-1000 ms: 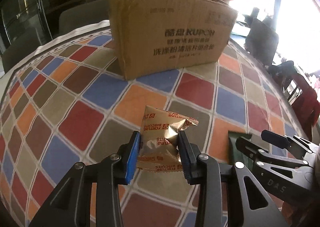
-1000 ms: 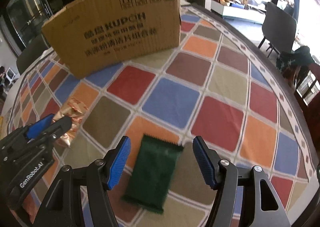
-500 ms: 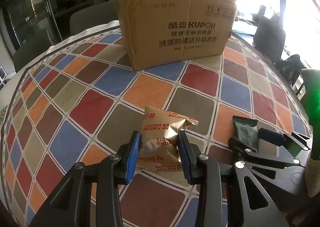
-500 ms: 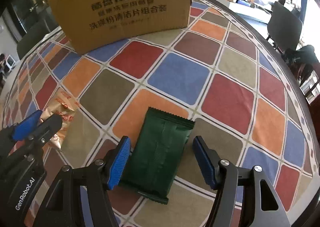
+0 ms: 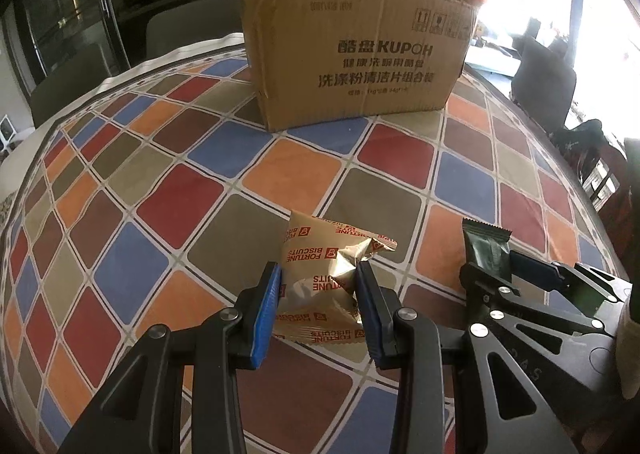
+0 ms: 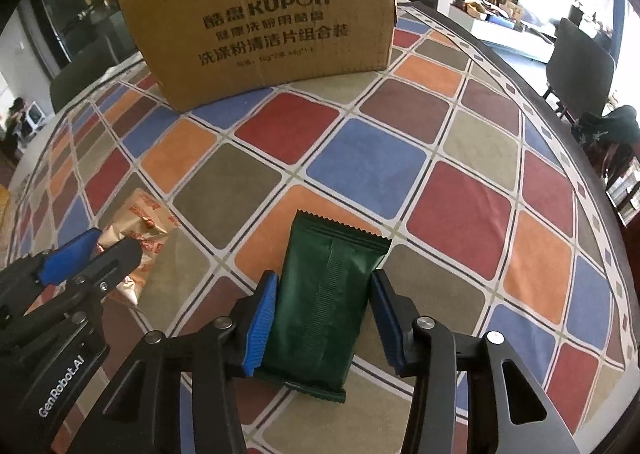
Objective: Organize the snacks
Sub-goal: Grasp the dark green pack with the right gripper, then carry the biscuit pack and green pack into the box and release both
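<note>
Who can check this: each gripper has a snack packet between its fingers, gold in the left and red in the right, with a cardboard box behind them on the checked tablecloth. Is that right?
One detail is wrong. The packet between the right gripper's closing jaws is dark green, not red, as the right wrist view shows. The left gripper does hold the gold packet, with the cardboard box behind on the checked tablecloth.

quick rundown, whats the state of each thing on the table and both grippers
gold packet: crumpled, clamped between the left gripper's pads
left gripper: shut on the gold packet
green packet: sealed, flat on the cloth, between the right gripper's pads
right gripper: jaws closing around the green packet, both pads at its sides
box: upright on the table, top edge ragged, inside not visible
tablecloth: spread flat
</note>
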A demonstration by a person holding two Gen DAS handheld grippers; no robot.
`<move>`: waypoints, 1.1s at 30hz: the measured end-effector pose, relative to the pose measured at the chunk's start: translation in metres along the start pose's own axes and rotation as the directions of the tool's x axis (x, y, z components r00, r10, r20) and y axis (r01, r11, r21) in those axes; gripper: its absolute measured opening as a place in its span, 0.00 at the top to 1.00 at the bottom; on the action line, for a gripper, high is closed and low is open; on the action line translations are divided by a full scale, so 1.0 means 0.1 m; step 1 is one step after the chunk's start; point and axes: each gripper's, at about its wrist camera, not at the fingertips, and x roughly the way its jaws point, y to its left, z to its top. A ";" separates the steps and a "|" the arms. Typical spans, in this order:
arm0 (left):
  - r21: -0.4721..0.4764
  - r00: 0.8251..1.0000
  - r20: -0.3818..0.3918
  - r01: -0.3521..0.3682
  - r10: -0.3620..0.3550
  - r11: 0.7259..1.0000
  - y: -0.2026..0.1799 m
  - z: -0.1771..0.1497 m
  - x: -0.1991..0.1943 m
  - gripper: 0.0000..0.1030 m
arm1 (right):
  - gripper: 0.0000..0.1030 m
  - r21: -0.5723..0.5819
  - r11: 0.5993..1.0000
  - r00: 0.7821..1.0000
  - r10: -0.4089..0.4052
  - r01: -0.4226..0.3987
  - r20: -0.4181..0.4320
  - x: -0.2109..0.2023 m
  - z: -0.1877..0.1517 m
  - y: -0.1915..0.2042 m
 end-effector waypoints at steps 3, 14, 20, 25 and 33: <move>-0.009 1.000 0.015 -0.006 0.006 1.000 -0.02 0.03 -0.07 0.64 | 0.54 -0.001 1.000 1.000 0.018 -0.018 0.022 -0.06 0.03 -0.03; -0.052 0.994 0.104 -0.018 0.024 0.999 -0.11 0.22 -0.41 0.64 | 0.54 -0.072 0.995 0.990 0.071 -0.062 0.123 -0.44 0.27 -0.11; -0.059 0.984 0.169 -0.043 0.053 0.997 -0.18 0.41 -0.64 0.64 | 0.54 -0.123 0.988 0.979 0.115 -0.095 0.166 -0.65 0.42 -0.14; -0.061 0.975 0.210 -0.061 0.072 0.996 -0.22 0.59 -0.79 0.64 | 0.54 -0.156 0.979 0.965 0.163 -0.133 0.204 -0.84 0.60 -0.16; -0.053 0.963 0.256 -0.074 0.085 0.996 -0.24 0.92 -0.93 0.64 | 0.54 -0.207 0.971 0.941 0.181 -0.124 0.286 -1.08 0.93 -0.15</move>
